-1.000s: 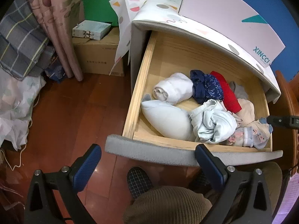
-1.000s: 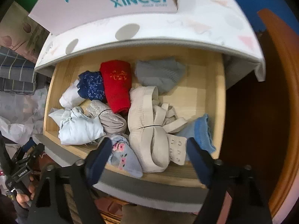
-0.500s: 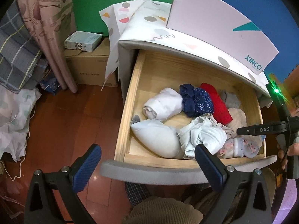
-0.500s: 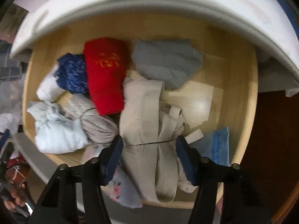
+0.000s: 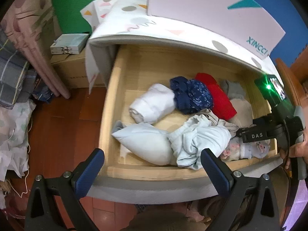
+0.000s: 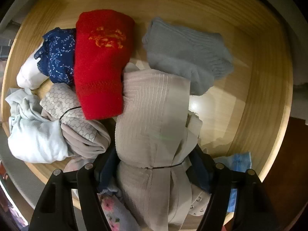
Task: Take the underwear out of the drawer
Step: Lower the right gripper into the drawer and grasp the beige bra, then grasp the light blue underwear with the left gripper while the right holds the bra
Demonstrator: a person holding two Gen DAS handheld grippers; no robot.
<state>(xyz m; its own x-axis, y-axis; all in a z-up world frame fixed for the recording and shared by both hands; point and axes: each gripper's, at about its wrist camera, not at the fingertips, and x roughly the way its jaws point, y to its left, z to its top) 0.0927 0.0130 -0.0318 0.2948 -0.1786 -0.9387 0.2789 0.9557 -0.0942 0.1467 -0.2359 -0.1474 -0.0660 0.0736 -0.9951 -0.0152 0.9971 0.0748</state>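
Observation:
The wooden drawer [image 5: 115, 88] stands pulled out and holds several rolled garments. My right gripper [image 6: 154, 165] is down inside it, its blue pads closing on either side of the beige ribbed underwear [image 6: 152, 119], touching it. Beside that lie a red roll [image 6: 100, 63], a navy floral piece [image 6: 57, 55] and a grey piece [image 6: 186, 52]. My left gripper [image 5: 152, 165] is open and empty, hovering over the drawer's front edge above a pale blue bundle [image 5: 200, 140] and a white roll [image 5: 152, 104]. The right gripper's body [image 5: 269, 129] shows at the drawer's right side.
A patterned cloth and a pink XINCCI board [image 5: 211, 9] lie on top of the cabinet. A cardboard box [image 5: 69, 69] with a small box on it, a curtain [image 5: 32, 38] and piled fabric stand on the floor to the left. A wooden frame [image 5: 288, 77] borders the right.
My right gripper has dropped into the drawer and narrowed its jaws around the beige underwear. My left gripper has moved closer over the drawer front.

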